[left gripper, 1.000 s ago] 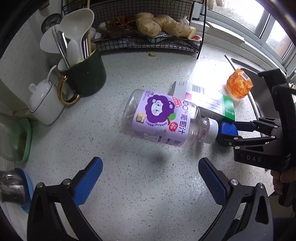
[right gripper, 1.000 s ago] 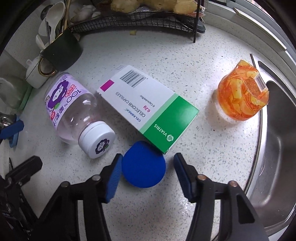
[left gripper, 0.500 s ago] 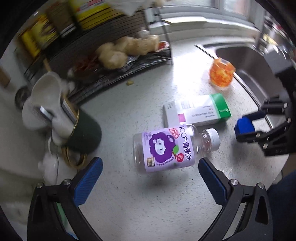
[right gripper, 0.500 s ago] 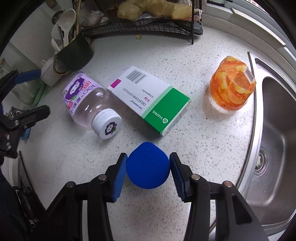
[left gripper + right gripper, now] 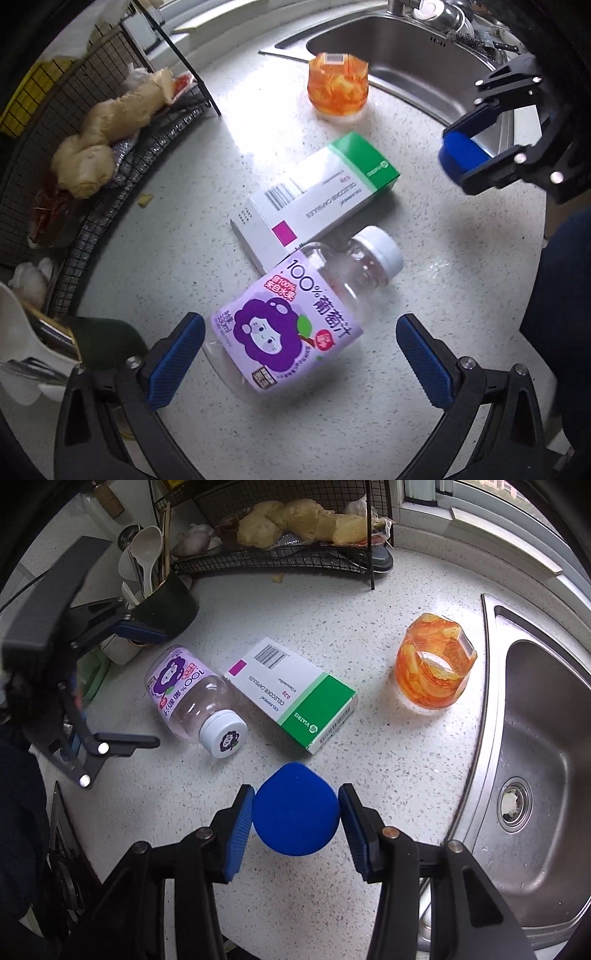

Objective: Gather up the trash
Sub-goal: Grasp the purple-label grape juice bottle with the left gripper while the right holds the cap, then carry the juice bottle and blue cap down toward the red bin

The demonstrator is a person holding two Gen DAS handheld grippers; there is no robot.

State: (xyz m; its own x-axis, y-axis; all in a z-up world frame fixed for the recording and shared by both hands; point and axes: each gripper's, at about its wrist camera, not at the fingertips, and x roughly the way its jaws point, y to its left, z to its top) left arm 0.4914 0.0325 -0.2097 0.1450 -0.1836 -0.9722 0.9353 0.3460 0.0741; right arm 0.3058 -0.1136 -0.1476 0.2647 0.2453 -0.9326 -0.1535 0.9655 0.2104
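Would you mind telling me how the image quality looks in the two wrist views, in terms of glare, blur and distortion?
Left wrist view: strong fisheye bending, a washed-out glare patch on the countertop beside the medicine box, and a soft, slightly smeared blue cap. Right wrist view: the same curved edges at the sink, even daylight, sharp print on the bottle, and soft shadows only.
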